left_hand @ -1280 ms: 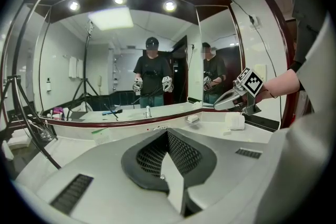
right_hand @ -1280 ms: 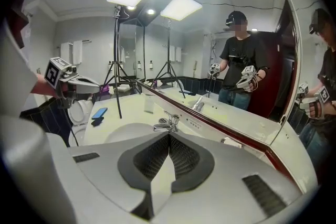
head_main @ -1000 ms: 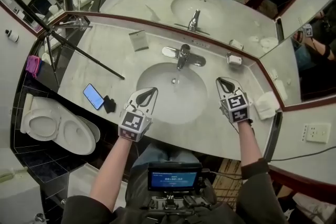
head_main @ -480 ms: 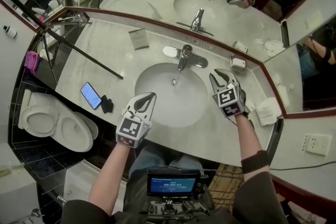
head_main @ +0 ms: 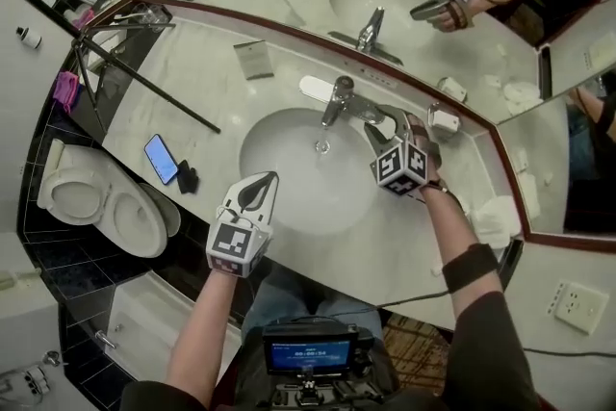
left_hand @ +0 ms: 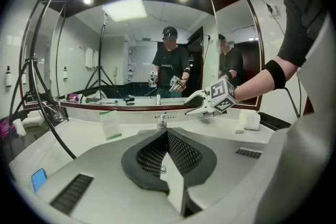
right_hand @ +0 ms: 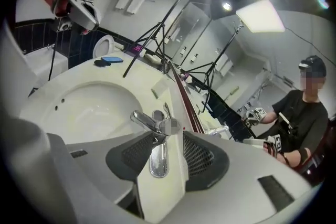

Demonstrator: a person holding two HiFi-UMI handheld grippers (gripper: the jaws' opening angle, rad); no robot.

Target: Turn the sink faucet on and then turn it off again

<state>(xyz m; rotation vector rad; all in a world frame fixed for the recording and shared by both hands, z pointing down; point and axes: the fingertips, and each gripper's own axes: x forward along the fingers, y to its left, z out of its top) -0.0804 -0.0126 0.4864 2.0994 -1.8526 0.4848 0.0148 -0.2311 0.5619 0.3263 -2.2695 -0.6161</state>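
The sink basin [head_main: 289, 178] lies open in the middle of the bench [head_main: 221, 82], closed at twelve o'clock by the faucet [head_main: 337, 101] and the mirror [head_main: 279, 0] just behind. A tripod leg [head_main: 144, 84] slants across the bench at ten o'clock, a phone [head_main: 161, 159] lies at nine, and a small white container [head_main: 445, 119] sits at two.

Blk wristband [head_main: 469, 267], dark sleeves [head_main: 491, 342], b/w marker cubes [head_main: 235, 244]

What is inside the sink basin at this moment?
Only the drain shows inside the sink basin; no object and no running water can be seen there. The left gripper covers a part of the near side, so that bit is hidden.
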